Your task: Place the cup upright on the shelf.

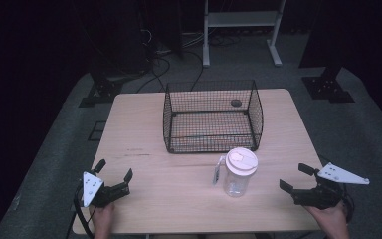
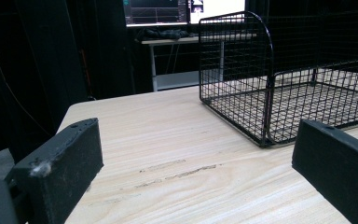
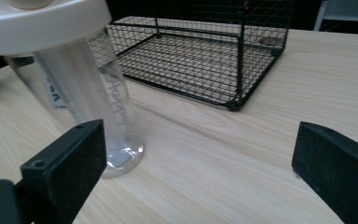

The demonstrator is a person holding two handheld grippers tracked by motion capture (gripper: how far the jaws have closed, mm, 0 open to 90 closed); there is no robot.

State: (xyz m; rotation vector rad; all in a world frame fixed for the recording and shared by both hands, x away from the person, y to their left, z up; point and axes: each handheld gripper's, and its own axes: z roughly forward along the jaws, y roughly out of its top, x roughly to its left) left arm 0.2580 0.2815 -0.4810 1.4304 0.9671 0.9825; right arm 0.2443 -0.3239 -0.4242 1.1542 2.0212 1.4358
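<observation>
A clear plastic bottle (image 1: 238, 174) with a white lid stands upright on the wooden table (image 1: 179, 199), just in front of a black wire basket (image 1: 213, 117). My left gripper (image 1: 114, 170) rests open at the table's near left corner, nothing between its jaws. At the near right my right gripper (image 1: 293, 178) is open too, a short way right of the bottle. In the right gripper view the bottle (image 3: 86, 93) rises beside the left jaw and the basket (image 3: 200, 56) lies behind it. The basket (image 2: 279, 79) stands ahead to the right in the left gripper view.
A small dark disc (image 1: 236, 103) lies at the basket's back right. A white-legged stand (image 1: 241, 30) and black stand bases (image 1: 328, 87) sit on the grey floor beyond the table. Cables trail on the floor at back left.
</observation>
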